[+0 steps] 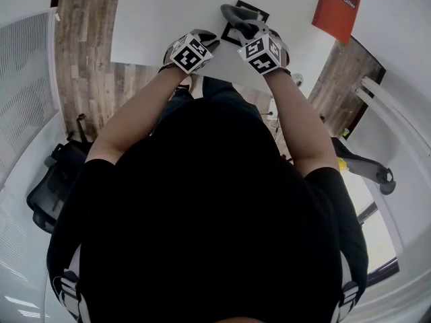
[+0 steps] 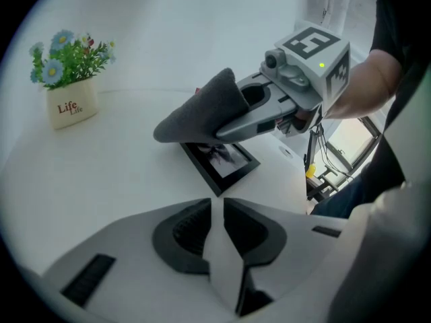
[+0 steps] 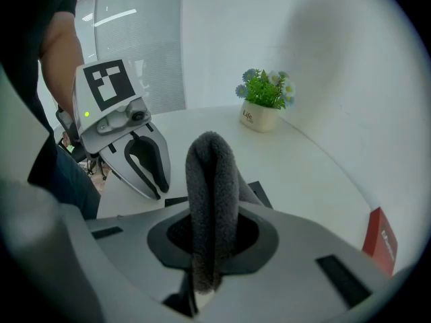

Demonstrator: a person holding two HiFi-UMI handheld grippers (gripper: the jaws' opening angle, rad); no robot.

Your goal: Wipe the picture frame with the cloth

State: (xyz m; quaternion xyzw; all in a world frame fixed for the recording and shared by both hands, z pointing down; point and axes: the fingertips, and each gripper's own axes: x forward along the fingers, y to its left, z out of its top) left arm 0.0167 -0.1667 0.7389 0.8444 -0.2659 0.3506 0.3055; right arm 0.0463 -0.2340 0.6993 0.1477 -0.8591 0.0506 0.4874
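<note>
The grey cloth point(image 3: 212, 173) is being pinched between the jaws of the right gripper point(image 3: 214, 212), folded into a thick roll that is sticking out past the tips. It is being held low over the black frame point(image 2: 222, 161), which is lying flat on the white table point(image 2: 121, 173) near the person's edge. Whether cloth and frame are touching cannot be told. The left gripper point(image 2: 217, 204) is being held just beside the right one, over bare table short of the frame, with its jaws pressed almost together and nothing between them. A small pot of flowers point(image 2: 71, 106) is being seen well apart at the table's far side, and a red booklet point(image 1: 335, 0) near another edge.
</note>
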